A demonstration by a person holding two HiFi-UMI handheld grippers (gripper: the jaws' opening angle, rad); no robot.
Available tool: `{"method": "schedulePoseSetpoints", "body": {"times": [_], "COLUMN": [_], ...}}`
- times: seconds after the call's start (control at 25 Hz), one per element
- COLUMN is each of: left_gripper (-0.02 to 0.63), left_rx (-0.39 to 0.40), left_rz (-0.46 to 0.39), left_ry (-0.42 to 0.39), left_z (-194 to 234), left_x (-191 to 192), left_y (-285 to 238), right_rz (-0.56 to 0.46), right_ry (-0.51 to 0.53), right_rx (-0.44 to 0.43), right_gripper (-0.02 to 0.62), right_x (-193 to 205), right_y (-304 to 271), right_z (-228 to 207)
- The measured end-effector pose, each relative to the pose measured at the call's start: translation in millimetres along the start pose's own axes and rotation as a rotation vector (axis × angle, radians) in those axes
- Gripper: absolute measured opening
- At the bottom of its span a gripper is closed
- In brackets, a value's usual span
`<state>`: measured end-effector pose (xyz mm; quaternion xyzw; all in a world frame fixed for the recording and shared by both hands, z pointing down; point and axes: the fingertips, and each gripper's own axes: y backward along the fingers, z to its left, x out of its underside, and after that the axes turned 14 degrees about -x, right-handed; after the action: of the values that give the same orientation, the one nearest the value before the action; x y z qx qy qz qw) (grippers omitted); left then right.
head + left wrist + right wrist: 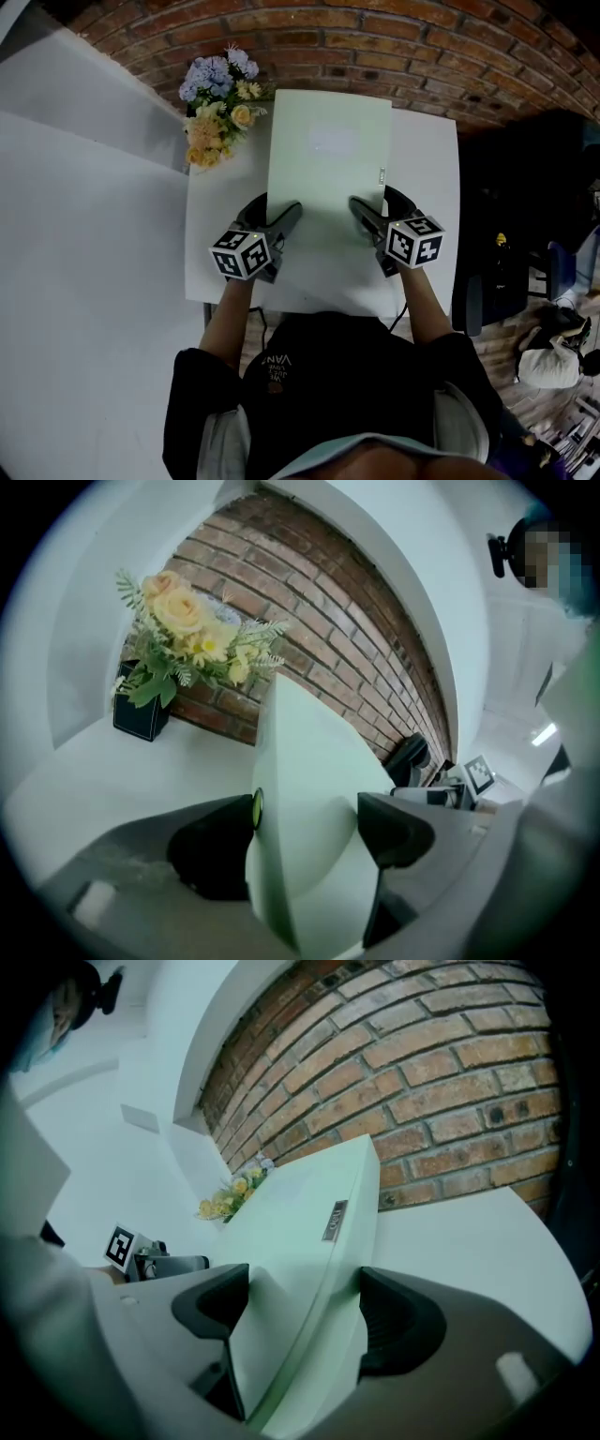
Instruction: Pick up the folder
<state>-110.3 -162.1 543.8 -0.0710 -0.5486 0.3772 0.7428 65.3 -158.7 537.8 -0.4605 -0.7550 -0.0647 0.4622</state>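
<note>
The fingers [398,829] of my left gripper [272,214] pinch the pale green folder [328,178] at its near left edge. Those of my right gripper [380,208] pinch its near right edge. It tilts above the white desk [427,187], so I judge the grasp made, with only lifting clear left. The small label [335,1221] by its right edge is too small to read.

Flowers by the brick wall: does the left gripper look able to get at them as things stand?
Probably not right now: the left gripper is shut on the folder, so its fingers are occupied. Otherwise only table surface lies between it and the flowers.
</note>
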Motion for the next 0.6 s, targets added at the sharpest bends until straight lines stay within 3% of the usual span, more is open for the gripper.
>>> {"method": "schedulePoseSetpoints", "body": {"times": [0.4,0.6], "left_gripper": [0.352,0.352], "left_rx": [-0.005,-0.003], "left_rz": [-0.123,-0.182], "left_ry": [-0.015,-0.055], "left_z": [-30.5,-44.7], "left_x": [-27.4,-40.6], "left_y": [23.6,36.3], "right_rz": [-0.081,-0.105], "right_ry": [0.077,0.166], "right_rx": [-0.034,-0.044], "right_gripper": [0.359,0.359], "right_x": [-33.7,-51.9], "right_y": [28.0,40.7], "right_z": [19.3,32.6]}}
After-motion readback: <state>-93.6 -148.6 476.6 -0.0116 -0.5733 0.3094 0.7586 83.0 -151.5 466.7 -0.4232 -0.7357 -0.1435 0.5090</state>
